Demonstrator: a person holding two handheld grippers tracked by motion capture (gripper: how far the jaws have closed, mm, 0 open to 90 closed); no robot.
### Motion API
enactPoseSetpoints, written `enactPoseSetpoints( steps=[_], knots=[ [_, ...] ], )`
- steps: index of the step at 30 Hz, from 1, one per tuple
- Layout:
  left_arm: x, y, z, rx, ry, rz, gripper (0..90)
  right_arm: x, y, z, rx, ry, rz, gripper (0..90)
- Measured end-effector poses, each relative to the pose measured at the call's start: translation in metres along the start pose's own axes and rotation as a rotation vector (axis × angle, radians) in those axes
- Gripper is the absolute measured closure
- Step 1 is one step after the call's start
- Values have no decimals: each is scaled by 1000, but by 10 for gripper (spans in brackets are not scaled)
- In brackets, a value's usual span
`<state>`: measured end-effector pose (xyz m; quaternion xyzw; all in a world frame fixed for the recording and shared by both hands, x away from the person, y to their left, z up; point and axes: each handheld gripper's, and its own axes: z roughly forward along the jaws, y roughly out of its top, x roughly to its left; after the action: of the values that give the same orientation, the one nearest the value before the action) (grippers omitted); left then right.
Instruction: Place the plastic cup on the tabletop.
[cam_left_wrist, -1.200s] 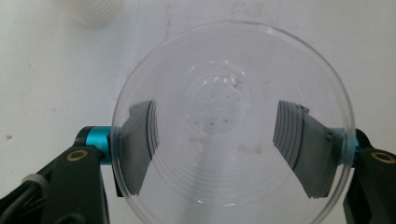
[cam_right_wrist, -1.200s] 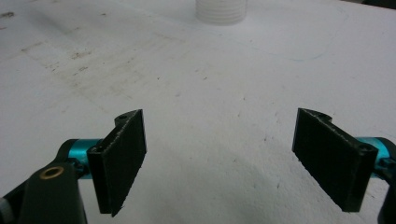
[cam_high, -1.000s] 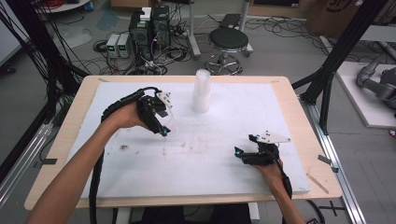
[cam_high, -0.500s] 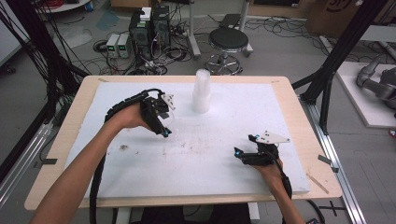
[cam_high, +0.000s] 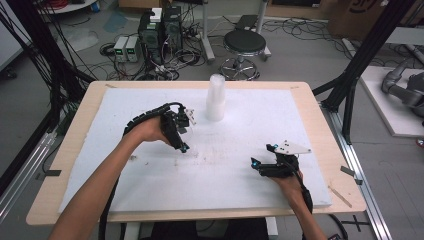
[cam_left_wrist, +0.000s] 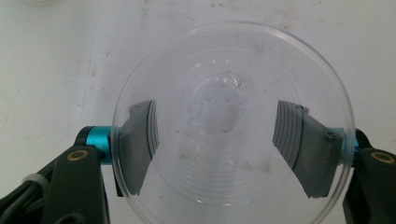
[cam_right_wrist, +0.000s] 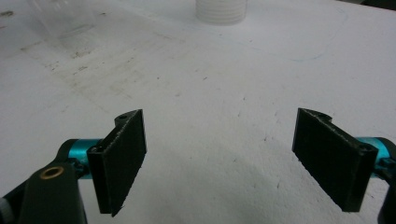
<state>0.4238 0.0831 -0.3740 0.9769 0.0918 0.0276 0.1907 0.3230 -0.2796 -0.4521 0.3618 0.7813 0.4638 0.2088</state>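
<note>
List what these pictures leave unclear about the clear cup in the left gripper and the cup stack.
- Clear cup: left gripper view looks straight into its mouth, so its height and whether it touches the table are hidden.
- Left gripper: in the high view, too small and blurred to show the cup.
- Cup stack: count unreadable, too small; right gripper view cuts it off at the top edge.

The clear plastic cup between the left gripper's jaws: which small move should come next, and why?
Probably lower the clear plastic cup onto the white table and open. The left gripper clamps it on both sides above bare surface, apart from the cup stack.
</note>
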Motion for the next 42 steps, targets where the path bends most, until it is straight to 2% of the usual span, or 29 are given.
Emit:
enactPoseSetpoints(
  steps=[7,19,24,28,32,42],
  knots=[
    [-1,5,8,32,-7,-2,305,0,0,-1,-10,-2,-1,172],
    [-2,10,12,34,3,-3,290,0,-1,-1,-7,2,-4,172],
    [-3,9,15,0,1,-10,280,0,-1,-1,-8,4,2,172],
    [-4,9,17,-9,-1,-8,269,0,-1,-1,-9,2,1,172],
    [-5,8,22,-18,0,-16,194,0,-1,-1,-10,3,3,172],
    [-5,6,24,-43,3,-33,136,0,-1,-1,-10,4,4,172]
  ],
)
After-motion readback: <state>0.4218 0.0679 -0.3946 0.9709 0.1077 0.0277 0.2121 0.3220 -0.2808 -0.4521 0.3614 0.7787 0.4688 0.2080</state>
